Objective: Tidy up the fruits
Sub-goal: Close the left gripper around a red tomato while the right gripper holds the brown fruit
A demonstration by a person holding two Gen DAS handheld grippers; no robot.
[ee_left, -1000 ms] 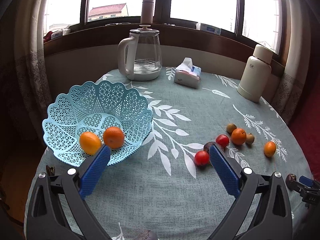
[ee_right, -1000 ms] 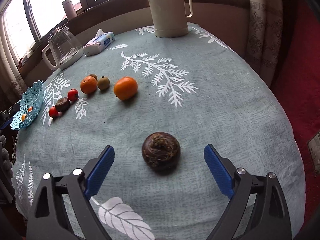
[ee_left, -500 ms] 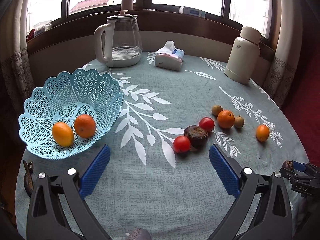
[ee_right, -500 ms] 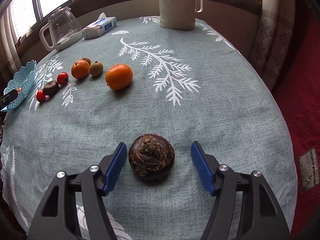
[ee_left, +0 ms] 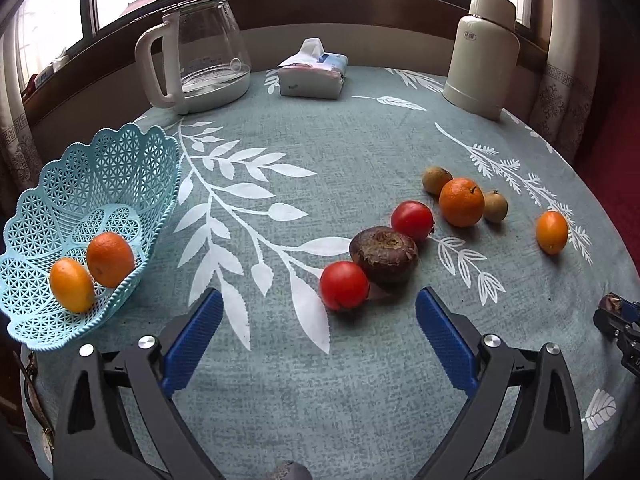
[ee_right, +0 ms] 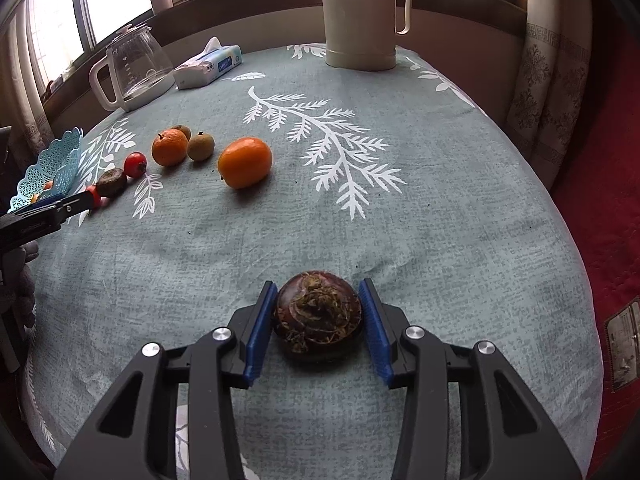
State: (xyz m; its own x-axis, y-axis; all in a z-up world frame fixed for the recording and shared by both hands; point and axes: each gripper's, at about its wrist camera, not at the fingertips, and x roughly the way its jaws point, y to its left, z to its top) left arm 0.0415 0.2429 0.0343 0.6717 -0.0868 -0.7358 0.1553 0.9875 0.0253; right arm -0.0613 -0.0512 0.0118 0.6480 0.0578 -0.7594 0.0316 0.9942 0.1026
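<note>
On tablecloth (ee_right: pixel 440 208): R tongs (ee_right: pixel 319 320) clamp dark bulb (ee_right: pixel 319 316); L tongs (ee_left: pixel 318 322) wide apart nr tomato (ee_left: pixel 344 285).

Four orange citrus fruits (ee_left: pixel 461 202) (two of them in the one blue basket (ee_left: pixel 100 184)), two red tomatoes (ee_left: pixel 344 285), two dark water chestnuts (ee_left: pixel 385 253), two small brown fruits (ee_left: pixel 495 205), two grippers (ee_left: pixel 318 334).
</note>
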